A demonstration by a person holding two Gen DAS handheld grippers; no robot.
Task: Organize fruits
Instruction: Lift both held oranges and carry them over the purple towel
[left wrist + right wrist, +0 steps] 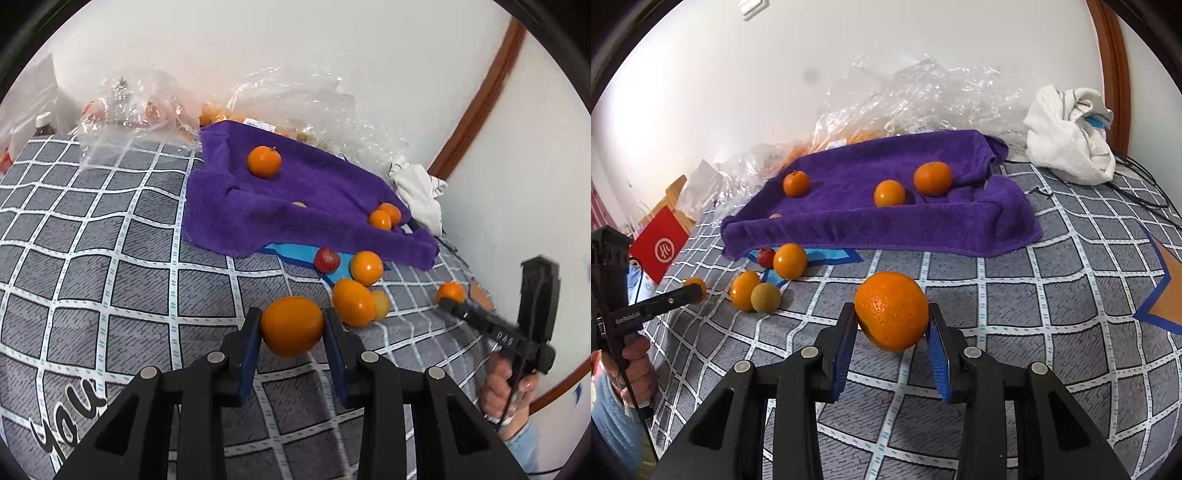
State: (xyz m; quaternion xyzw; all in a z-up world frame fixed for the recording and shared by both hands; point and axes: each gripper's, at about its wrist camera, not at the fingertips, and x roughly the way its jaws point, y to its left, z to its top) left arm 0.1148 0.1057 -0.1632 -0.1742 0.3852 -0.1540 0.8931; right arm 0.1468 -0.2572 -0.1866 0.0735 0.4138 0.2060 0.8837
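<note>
An orange (291, 325) is clamped in the left gripper (292, 328) and another (892, 311) in the right gripper (893, 325), both held above the bed (1052, 295), presumably for the towel-lined tray (886, 221) near its far edge, where three (889, 192) already lie.

Bedspread (1015, 295): grey squares, white grid lines with small blue dashes, black script lettering near one edge, an orange star outlined blue at another. Towel (886, 221): solid purple. Oranges on towel (889, 192): bright orange. Held orange (892, 310): orange, dimpled skin. Small fruit (766, 256) by the towel's front edge: red. Round fruit (765, 297): tan-yellow. Cloth (1071, 136) at the far corner: white with blue stripe. Card (659, 249): red, white logo. Gripper pads (940, 354): blue; frames black. Wall white.
</note>
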